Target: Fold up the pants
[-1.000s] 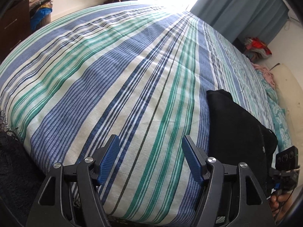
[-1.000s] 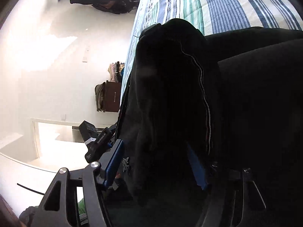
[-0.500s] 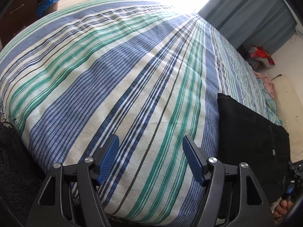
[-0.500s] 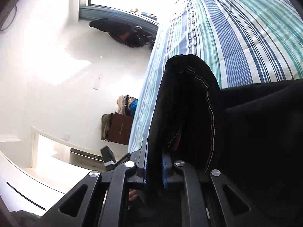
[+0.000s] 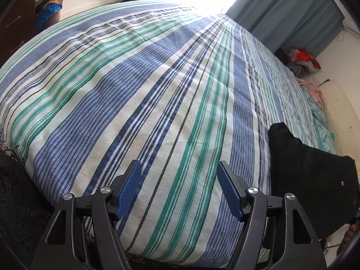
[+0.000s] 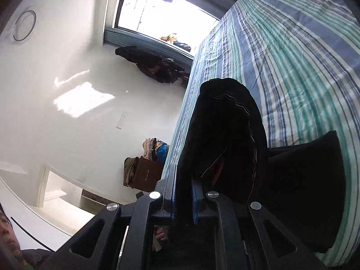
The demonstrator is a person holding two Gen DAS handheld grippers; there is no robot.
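In the right wrist view, your right gripper [image 6: 182, 199] sits at the bottom centre of the frame, its blue fingers [image 6: 194, 199] having just closed onto a thick fold of the black pants [image 6: 227, 139], which are pinched between them and rise in a hump toward the middle of the frame. Beyond that hump the rest of the dark cloth spreads to the lower right, lying on the striped bed [image 6: 292, 63], so the garment's long run goes from your fingers out to the right of that picture rather than straight ahead. In the left wrist view, your left gripper [image 5: 178, 189] stands at the bottom centre with its fingers well apart and nothing between them, only striped bedcover below. From there the pants [image 5: 312, 180] lie off to the lower right of the frame, near but clear of the right-hand finger, with one corner pointing up toward the middle right. So your right hand has the cloth and your left is the free one; I judge the coming move turns on carrying the held edge across the bed while your left swings right to meet the loose part. Farther off, the bedcover runs to a curtain [image 5: 292, 15] at upper right.
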